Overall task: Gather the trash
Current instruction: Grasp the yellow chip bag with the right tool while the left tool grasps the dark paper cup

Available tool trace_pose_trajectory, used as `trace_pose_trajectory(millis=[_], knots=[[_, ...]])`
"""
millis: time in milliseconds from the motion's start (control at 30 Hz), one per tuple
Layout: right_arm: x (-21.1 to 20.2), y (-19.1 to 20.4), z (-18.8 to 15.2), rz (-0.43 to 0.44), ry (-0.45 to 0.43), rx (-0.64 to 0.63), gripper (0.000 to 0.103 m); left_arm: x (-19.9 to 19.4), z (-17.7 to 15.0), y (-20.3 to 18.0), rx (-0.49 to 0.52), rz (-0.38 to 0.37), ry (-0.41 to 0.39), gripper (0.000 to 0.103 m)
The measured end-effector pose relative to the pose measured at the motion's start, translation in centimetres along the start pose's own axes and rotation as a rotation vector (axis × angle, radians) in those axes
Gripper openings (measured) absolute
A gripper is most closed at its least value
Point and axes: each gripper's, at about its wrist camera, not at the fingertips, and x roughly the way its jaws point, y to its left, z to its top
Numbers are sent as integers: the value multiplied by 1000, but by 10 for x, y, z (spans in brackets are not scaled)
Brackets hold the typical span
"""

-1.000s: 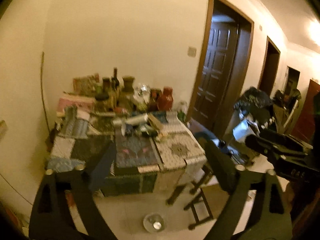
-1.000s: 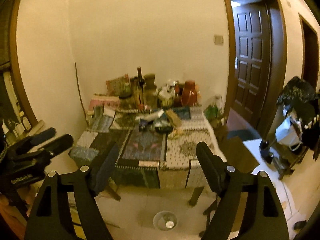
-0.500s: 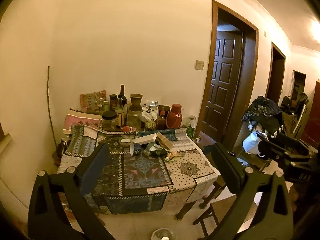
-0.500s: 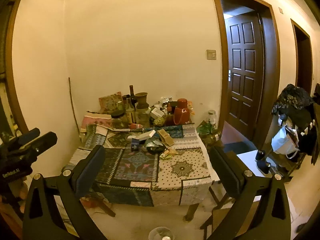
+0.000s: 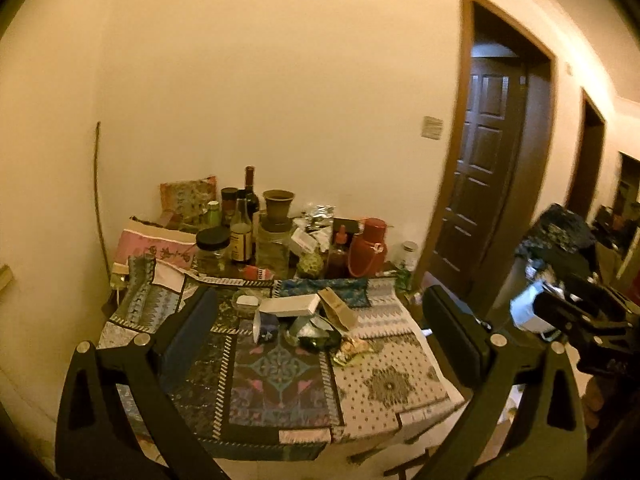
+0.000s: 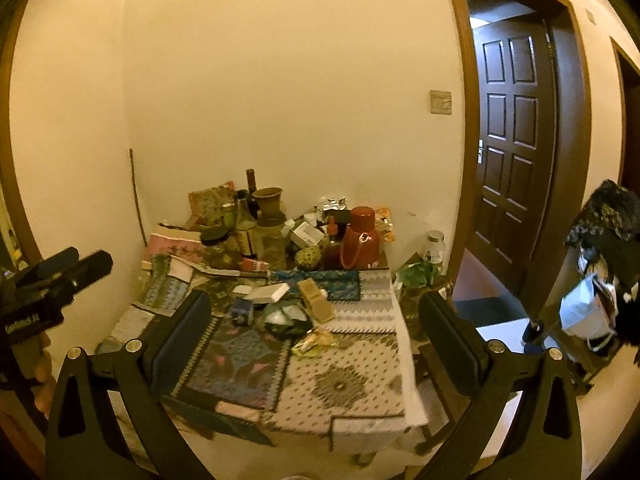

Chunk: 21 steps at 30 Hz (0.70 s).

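Note:
A table with a patterned cloth point(image 5: 384, 384) point(image 6: 340, 384) stands against the wall. Near its middle lies a heap of trash: a flat white box point(image 5: 290, 305) point(image 6: 269, 292), a brown carton point(image 5: 339, 309) point(image 6: 317, 305), crumpled dark and silver wrappers point(image 5: 314, 332) point(image 6: 285, 320), a yellow wrapper point(image 5: 349, 349) point(image 6: 314, 342) and a small blue cup point(image 5: 265, 326) point(image 6: 242, 310). My left gripper point(image 5: 320, 332) is open and empty, short of the table. My right gripper point(image 6: 316, 332) is open and empty too. Each gripper shows at the edge of the other's view.
Bottles, jars, a clay pot point(image 5: 278, 206) and a red thermos point(image 5: 367, 249) point(image 6: 360, 244) crowd the table's back. A dark wooden door point(image 6: 516, 152) stands open at the right. Bags and clutter point(image 6: 600, 264) sit at the far right.
Both grippers have come closer to the table, which now fills more of each view. The floor and the round object on it have dropped out of sight. Both grippers stayed open.

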Motion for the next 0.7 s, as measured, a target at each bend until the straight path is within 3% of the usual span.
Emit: trace_pose_trajectory(millis=[200,433,700], knots=[[41,-24,5,36,55,-34,103,41,2,-10,-7,82,9,102],[96,-38,1,69,169,-7,103,98,-4,4,-23,186,80,102],[166,-41,-17,67,331,80,103,170,-19,33,18,191,185,102]])
